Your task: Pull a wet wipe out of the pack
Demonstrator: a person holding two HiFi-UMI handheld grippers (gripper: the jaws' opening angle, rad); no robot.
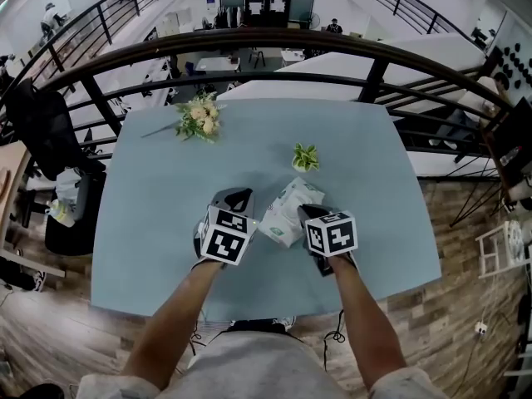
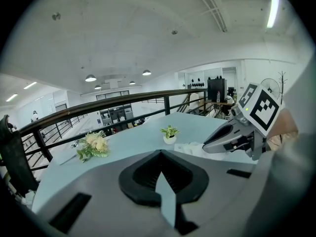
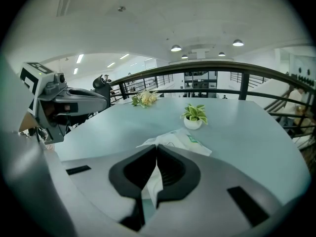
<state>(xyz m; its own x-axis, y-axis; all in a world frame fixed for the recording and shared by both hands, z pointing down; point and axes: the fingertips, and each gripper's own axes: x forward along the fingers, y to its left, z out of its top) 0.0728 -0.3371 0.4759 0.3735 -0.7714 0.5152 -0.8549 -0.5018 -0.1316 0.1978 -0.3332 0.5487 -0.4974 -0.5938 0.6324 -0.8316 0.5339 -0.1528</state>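
The wet wipe pack (image 1: 287, 210) lies flat on the table (image 1: 166, 223), near the front edge and between the two grippers. It is white with green print and sits turned at an angle to the table edges.

In the right gripper view, the pack (image 3: 180, 141) lies directly beyond the jaw tips. A white sheet, the wet wipe (image 3: 154, 179), rises from the pack into the jaws.

The right gripper (image 3: 157, 149) has its jaws pressed together and pinches this wipe. The white material fills the narrow gap behind the tips. In the head view, the right gripper (image 1: 309, 214) points down at a slant onto the right side of the pack.

The left gripper (image 2: 160, 154) has its jaws pressed together with nothing between them; only bare table shows through the gap. In the head view, the left gripper (image 1: 237, 196) sits just beside the left side of the pack. Whether it touches the pack cannot be told.

A small potted plant (image 1: 305, 157) stands beyond the pack, apart from it. A bunch of flowers (image 1: 199, 116) lies at the far left of the table. A dark curved railing (image 1: 249, 40) runs behind the table.
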